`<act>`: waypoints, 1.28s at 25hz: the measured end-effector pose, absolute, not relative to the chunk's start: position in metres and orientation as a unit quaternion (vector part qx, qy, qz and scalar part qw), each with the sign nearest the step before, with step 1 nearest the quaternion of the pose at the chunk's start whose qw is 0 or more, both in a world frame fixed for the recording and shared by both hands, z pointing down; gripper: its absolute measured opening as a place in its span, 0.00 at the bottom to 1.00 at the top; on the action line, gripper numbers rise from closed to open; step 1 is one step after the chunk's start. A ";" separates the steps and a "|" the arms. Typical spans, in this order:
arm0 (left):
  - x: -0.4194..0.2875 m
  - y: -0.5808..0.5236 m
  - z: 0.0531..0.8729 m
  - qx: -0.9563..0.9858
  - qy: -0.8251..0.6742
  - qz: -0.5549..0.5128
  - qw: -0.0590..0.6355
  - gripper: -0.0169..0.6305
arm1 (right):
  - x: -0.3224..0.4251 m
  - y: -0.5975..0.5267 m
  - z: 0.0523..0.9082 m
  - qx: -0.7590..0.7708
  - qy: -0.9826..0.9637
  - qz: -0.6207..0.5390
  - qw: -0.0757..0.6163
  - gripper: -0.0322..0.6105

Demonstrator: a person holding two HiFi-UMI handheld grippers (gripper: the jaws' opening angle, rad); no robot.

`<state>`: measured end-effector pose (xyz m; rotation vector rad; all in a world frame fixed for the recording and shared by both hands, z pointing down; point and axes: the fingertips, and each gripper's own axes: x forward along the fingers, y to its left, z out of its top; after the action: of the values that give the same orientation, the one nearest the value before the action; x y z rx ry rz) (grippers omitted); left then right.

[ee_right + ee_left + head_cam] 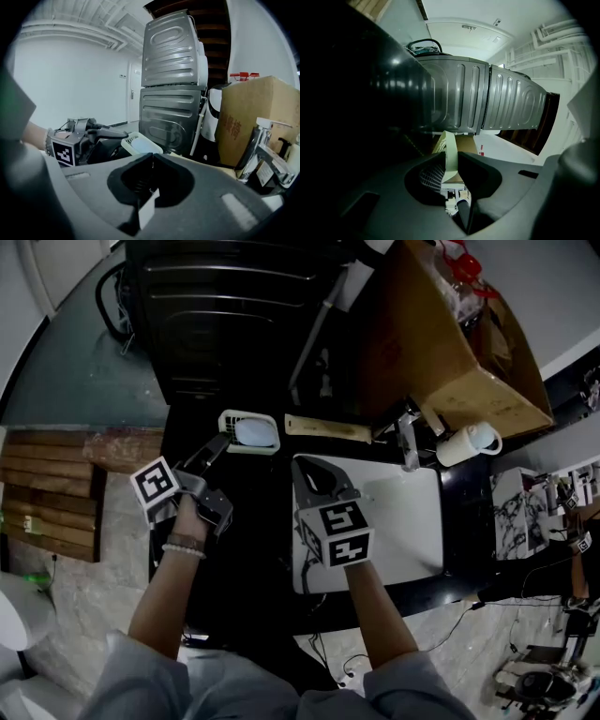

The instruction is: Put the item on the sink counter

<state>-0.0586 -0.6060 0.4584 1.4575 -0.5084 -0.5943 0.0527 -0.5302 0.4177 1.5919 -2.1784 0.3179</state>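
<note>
Dark sink counter (255,521) beside the white basin (403,521) lies under the soap dish (249,432), clamped by its rim in the left gripper (222,443), apparently for setting down, while the right gripper (305,468) hovers with jaws together, empty.

Two grippers show, the left gripper (221,441) and the right gripper (311,471). There is one white slotted tray (249,432), one sink (412,521), one faucet (410,444), one cardboard box (450,343), one white cup (469,441), one pale wooden strip (328,428) and one beaded bracelet (183,547). Two grey ribbed machines are stacked, the upper machine (173,47) and the lower machine (169,117).
</note>
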 end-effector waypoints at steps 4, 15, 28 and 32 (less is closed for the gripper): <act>-0.054 -0.608 0.460 0.648 -0.230 -0.263 0.677 0.16 | 0.046 -0.544 0.432 0.555 -0.791 0.120 0.229 0.14; -0.050 -0.611 0.461 0.658 -0.241 -0.240 0.672 0.16 | 0.001 -0.567 0.447 0.488 -0.802 -0.013 0.343 0.19; -0.053 -0.612 0.465 0.643 -0.233 -0.232 0.692 0.16 | -0.021 -0.570 0.471 0.427 -0.734 -0.221 0.480 0.25; -0.054 -0.611 0.466 0.637 -0.229 -0.234 0.698 0.16 | -0.025 -0.573 0.477 0.425 -0.718 -0.243 0.496 0.25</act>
<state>-0.0538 -0.6114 0.4658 1.4188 -0.5111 -0.5205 -0.0249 -0.5733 0.4770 1.0296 -1.7388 -0.5887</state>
